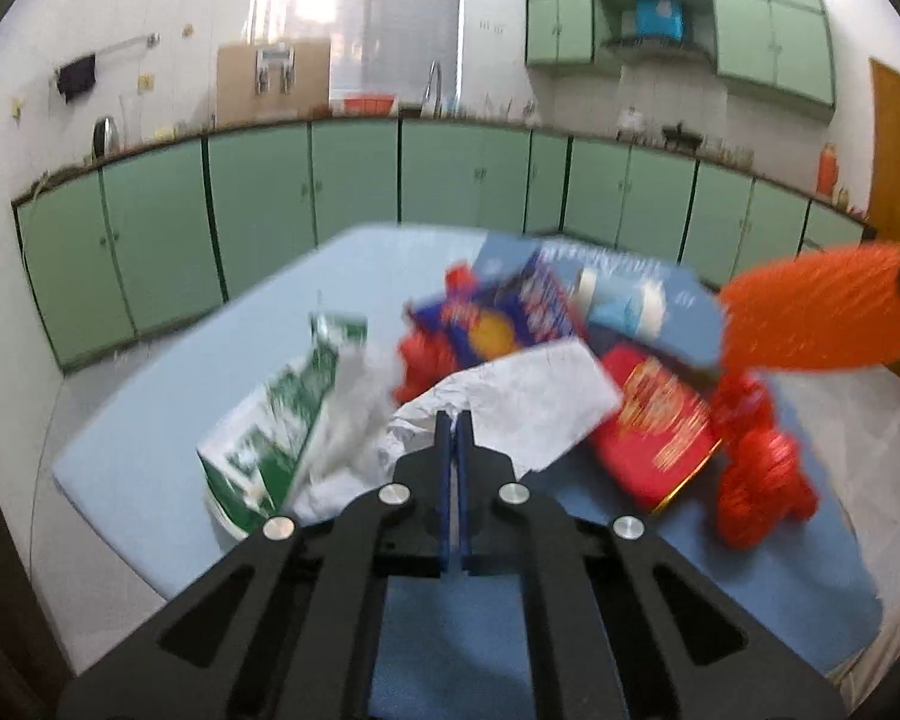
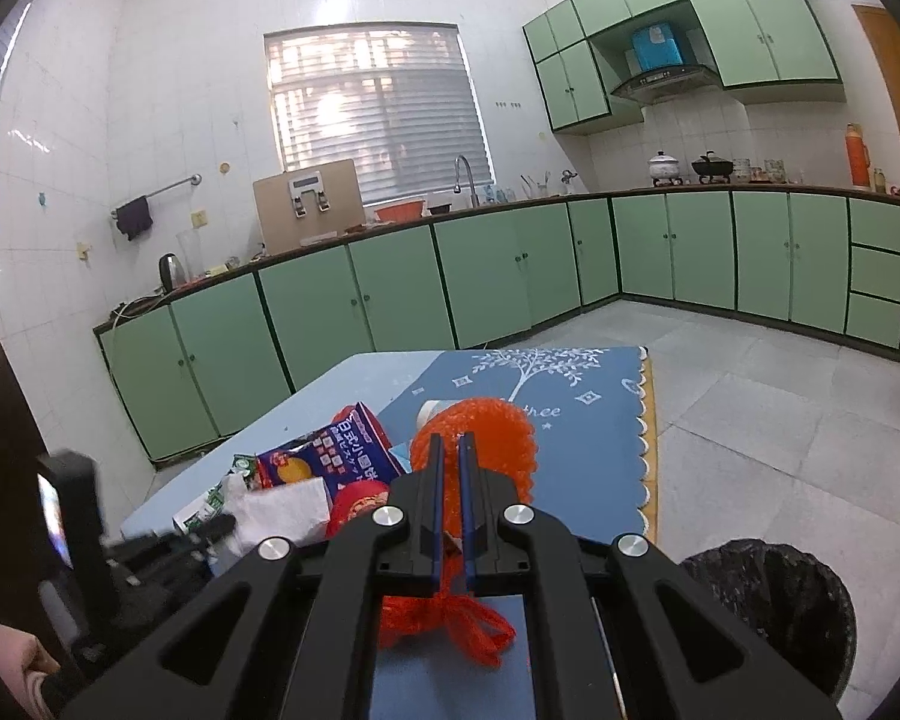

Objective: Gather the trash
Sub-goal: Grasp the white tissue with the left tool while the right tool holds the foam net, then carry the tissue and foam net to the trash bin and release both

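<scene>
- The table (image 2: 354, 378) is a pale blue top filling the lower middle of both views, with a darker blue cloth (image 2: 570, 420) printed with a white tree over its right side, scalloped edge hanging at the right.
- The room's a kitchen: mint green cabinets (image 2: 510, 276) run along the back under a dark counter, more of them in the upper right, and a window with blinds (image 2: 378, 114) sits top centre. Grey floor tiles at the right.
- The trash pile sits mid-table: a green and white carton (image 1: 282, 420) on the left, crumpled white paper (image 1: 510, 402) in the centre, a blue snack wrapper (image 1: 498, 312) behind it, and a red packet (image 1: 660, 426) to the right.
- A black-lined trash bin (image 2: 780, 612) is in the lower right of the right wrist view, off the table edge. I can't tell what's inside.
- The left gripper (image 1: 453, 420) has its fingers pinched together right at the near edge of the white paper; it's blurry, so I can't tell if it's actually got any.
- The right gripper (image 2: 450, 450) is clamped narrow on an orange mesh bag (image 2: 486, 438), with loose netting bunched below the fingers.
</scene>
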`<state>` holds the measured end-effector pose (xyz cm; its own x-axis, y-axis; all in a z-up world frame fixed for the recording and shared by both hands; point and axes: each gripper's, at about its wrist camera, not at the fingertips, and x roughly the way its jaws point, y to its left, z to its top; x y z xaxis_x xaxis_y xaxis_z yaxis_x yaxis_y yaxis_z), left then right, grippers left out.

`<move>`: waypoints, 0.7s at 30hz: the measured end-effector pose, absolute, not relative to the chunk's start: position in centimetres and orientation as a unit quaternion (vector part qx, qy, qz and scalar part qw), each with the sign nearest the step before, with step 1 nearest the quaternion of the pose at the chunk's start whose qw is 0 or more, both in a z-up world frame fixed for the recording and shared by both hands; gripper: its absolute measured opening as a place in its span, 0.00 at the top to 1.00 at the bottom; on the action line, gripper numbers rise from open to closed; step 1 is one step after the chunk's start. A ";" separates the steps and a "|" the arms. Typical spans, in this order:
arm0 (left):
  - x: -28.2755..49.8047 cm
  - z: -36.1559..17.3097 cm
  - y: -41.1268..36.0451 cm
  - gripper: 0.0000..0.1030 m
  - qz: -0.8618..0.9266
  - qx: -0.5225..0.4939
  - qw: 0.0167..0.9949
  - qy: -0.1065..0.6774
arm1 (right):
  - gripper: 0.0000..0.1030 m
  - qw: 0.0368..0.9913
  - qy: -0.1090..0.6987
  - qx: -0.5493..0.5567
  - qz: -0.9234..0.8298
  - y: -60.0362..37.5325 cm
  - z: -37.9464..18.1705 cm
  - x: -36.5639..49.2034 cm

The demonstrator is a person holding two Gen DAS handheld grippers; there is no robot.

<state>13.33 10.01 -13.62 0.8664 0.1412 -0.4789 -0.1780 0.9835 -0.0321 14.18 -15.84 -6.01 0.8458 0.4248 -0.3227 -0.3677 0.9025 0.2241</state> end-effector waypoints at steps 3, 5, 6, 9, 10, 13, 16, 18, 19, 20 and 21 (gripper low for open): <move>12.7 -11.9 9.4 0.99 0.070 -0.039 0.972 0.220 | 0.95 0.959 0.183 0.076 0.203 -16.2 -5.9 13.9; 12.4 -10.6 8.9 0.99 0.059 -0.037 0.977 0.202 | 0.95 0.961 0.180 0.077 0.198 -16.7 -5.7 13.7; 12.3 -9.9 8.5 0.99 0.052 -0.036 0.979 0.192 | 0.95 0.962 0.178 0.079 0.194 -17.1 -5.6 13.6; 12.4 -8.2 6.9 0.99 0.024 -0.041 0.984 0.170 | 0.95 0.966 0.170 0.083 0.176 -18.5 -5.2 13.2; 12.5 -7.9 6.4 0.99 0.015 -0.043 0.985 0.166 | 0.95 0.969 0.167 0.083 0.165 -19.3 -5.0 12.9; 13.4 -7.1 3.5 0.99 -0.026 -0.049 0.986 0.157 | 0.95 0.975 0.160 0.084 0.133 -21.6 -4.8 12.4; 14.3 -7.1 0.2 1.00 -0.066 -0.049 0.985 0.154 | 0.95 0.979 0.159 0.085 0.096 -24.1 -4.9 11.9; 15.2 -7.3 -2.4 1.00 -0.097 -0.048 0.982 0.157 | 0.95 0.980 0.163 0.088 0.072 -25.9 -5.3 11.6; 15.6 -7.5 -3.7 0.99 -0.110 -0.049 0.980 0.161 | 0.95 0.980 0.164 0.090 0.063 -26.7 -5.5 11.6; 16.0 -7.8 -4.8 1.00 -0.121 -0.049 0.978 0.164 | 0.95 0.980 0.168 0.093 0.050 -27.8 -5.8 11.4; 16.4 -7.9 -5.9 1.00 -0.131 -0.048 0.976 0.166 | 0.95 0.980 0.172 0.095 0.038 -28.7 -6.2 11.4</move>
<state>16.37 -5.86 -7.94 0.9103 -0.2725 -0.3117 0.2405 0.9609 -0.1375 11.38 -28.72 -6.15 0.9376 0.1081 -0.3306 -0.0425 0.9789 0.1998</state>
